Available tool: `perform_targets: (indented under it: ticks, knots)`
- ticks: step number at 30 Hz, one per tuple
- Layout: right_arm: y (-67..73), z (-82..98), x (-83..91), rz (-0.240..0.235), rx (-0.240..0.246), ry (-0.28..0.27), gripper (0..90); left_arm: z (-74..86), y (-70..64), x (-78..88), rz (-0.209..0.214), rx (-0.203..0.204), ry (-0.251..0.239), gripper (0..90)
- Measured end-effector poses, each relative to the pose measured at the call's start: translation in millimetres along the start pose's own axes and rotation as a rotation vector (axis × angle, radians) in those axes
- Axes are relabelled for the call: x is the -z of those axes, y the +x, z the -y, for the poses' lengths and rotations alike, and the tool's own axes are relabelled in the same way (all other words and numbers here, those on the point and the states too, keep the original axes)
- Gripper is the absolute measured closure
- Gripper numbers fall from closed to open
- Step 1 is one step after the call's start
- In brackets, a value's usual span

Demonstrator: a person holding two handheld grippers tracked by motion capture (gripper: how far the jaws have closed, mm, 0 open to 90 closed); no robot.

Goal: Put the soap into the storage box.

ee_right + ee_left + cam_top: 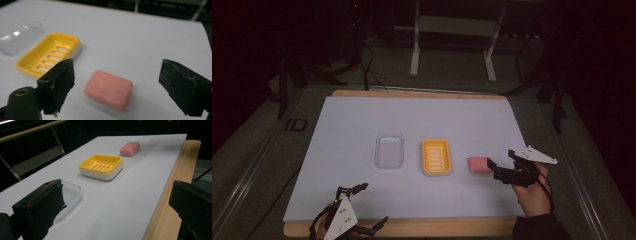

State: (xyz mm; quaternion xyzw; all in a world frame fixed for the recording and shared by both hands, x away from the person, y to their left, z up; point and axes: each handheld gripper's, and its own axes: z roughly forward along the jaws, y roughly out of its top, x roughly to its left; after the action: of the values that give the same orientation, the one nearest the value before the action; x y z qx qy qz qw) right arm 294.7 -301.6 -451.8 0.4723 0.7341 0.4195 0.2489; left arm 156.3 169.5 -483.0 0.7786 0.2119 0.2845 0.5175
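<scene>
Pink soap [479,165] lies flat on the white sheet [422,120] covering the bench, seen from the high view just right of a yellow slotted soap dish [436,157], with a clear plastic lid [389,150] to the dish's left. The right hand-held gripper [499,167] hovers right beside the bar, jaws spread and empty, while the left hand-held gripper [367,205] waits near the front edge, also spread and empty. In the left gripper view its jaws stand wide apart with nothing between them; the lid sits just past one jaw, the dish and soap farther off. In the right gripper view the bar lies between and a little beyond the open jaws, slightly skewed to them. The step looks like a pickup of the soap: it would go best with the jaws squared to the bar's short sides, lowered close to the sheet, and closed gently, since soap may slip.
</scene>
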Motion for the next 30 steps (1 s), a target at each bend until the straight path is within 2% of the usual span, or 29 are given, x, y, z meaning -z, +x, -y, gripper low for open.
perform_targets:
  ticks: [2, 3, 6, 7, 8, 9, 10, 11, 12, 16, 18, 21, 24, 26, 30]
  knots:
    - [-3.7, 1.5, -1.8, -0.001, -0.022, 0.053, 13.3, -0.1, -0.2, -0.2, 0.002, -0.001, 0.000, 0.5]
    - [-3.7, 1.5, -1.8, -0.001, -0.022, 0.053, 13.3, -0.1, -0.4, -0.3, 0.002, -0.004, 0.003, 0.5]
    - [-8.3, 3.8, -4.5, 0.001, -0.052, 0.147, 13.5, -0.1, -0.3, -0.4, 0.001, -0.003, 0.002, 0.5]
    - [-10.4, 4.8, -6.1, -0.013, -0.079, 0.201, 13.6, -0.2, -0.3, -0.3, 0.000, -0.003, 0.000, 0.5]
    - [-11.3, 5.3, -6.7, -0.019, -0.091, 0.225, 13.6, -0.2, -0.1, -0.2, 0.000, -0.002, -0.002, 0.5]
    - [-12.3, 6.2, -7.8, -0.020, -0.097, 0.253, 13.6, -0.2, 0.0, -0.1, -0.001, -0.001, -0.001, 0.5]
    - [-12.3, 6.2, -7.8, -0.020, -0.097, 0.253, 13.6, -0.2, 0.0, -0.1, -0.001, -0.001, -0.001, 0.5]
    - [-13.1, 7.2, -8.8, -0.021, -0.097, 0.282, 13.6, -0.1, -0.2, -0.2, -0.001, -0.003, 0.000, 0.5]
    - [-13.5, 9.4, -10.6, -0.024, -0.095, 0.338, 13.7, -0.1, -0.3, -0.2, -0.001, -0.004, 0.002, 0.5]
    - [-14.9, 12.5, -13.2, -0.025, -0.108, 0.430, 14.3, -0.1, -0.6, -0.4, -0.002, -0.006, 0.004, 0.5]
    - [-16.1, 13.8, -14.9, -0.038, -0.131, 0.496, 16.2, -0.3, -0.3, 0.0, -0.002, -0.003, -0.003, 0.5]
    - [-16.4, 15.5, -17.0, -0.028, -0.136, 0.591, 17.9, -0.3, 0.2, 0.5, -0.007, 0.001, -0.005, 0.5]
    - [-17.2, 17.0, -18.8, -0.044, -0.155, 0.674, 18.6, -0.3, -0.1, 0.2, -0.006, -0.002, -0.004, 0.5]
    - [-17.4, 18.1, -19.8, -0.047, -0.153, 0.722, 18.8, -0.3, -0.4, 0.0, -0.005, -0.005, -0.002, 0.5]
    - [-17.9, 20.1, -20.8, -0.065, -0.114, 0.786, 19.3, -0.3, -0.3, 0.0, -0.006, -0.004, -0.003, 0.5]
